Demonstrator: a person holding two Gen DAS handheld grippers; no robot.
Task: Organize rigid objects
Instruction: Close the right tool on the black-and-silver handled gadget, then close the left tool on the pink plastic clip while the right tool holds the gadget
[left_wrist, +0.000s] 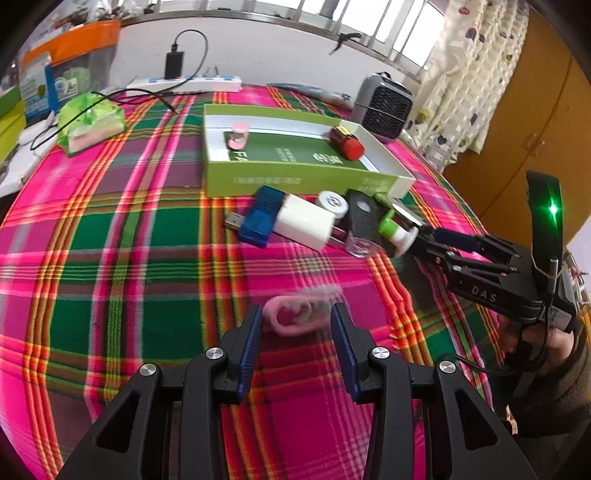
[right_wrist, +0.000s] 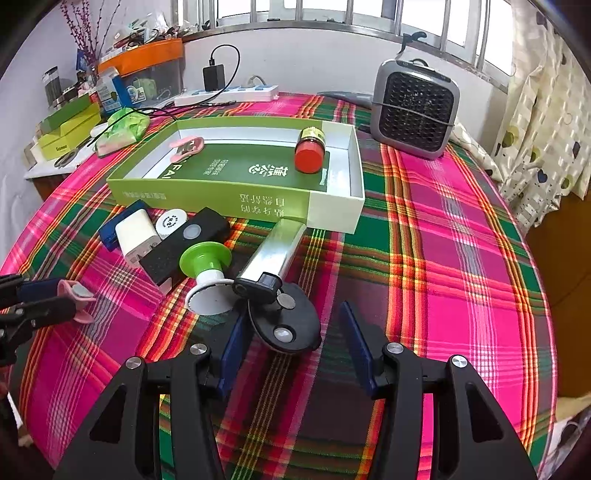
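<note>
A green open box (right_wrist: 207, 199) on the plaid cloth holds a red-lidded jar (right_wrist: 309, 150) and a pink clip (right_wrist: 186, 147). In front of it lie a blue USB stick (left_wrist: 258, 218), a white charger (left_wrist: 304, 221), a round white cap (right_wrist: 170, 222), a black device (right_wrist: 184, 247), a green-and-white suction piece (right_wrist: 207, 273) and a silver-and-black tool (right_wrist: 275, 273). My left gripper (left_wrist: 297, 321) has a pink clip (left_wrist: 299, 314) between its fingers; in the right wrist view (right_wrist: 75, 301) the fingers close on it. My right gripper (right_wrist: 291, 339) is open around the tool's black end.
A grey fan heater (right_wrist: 415, 110) stands at the back right. A power strip (right_wrist: 229, 94) with a black charger and cable lies at the back. A green bag (left_wrist: 90, 122) and boxes sit at the left. A curtain (right_wrist: 546, 129) hangs at the right.
</note>
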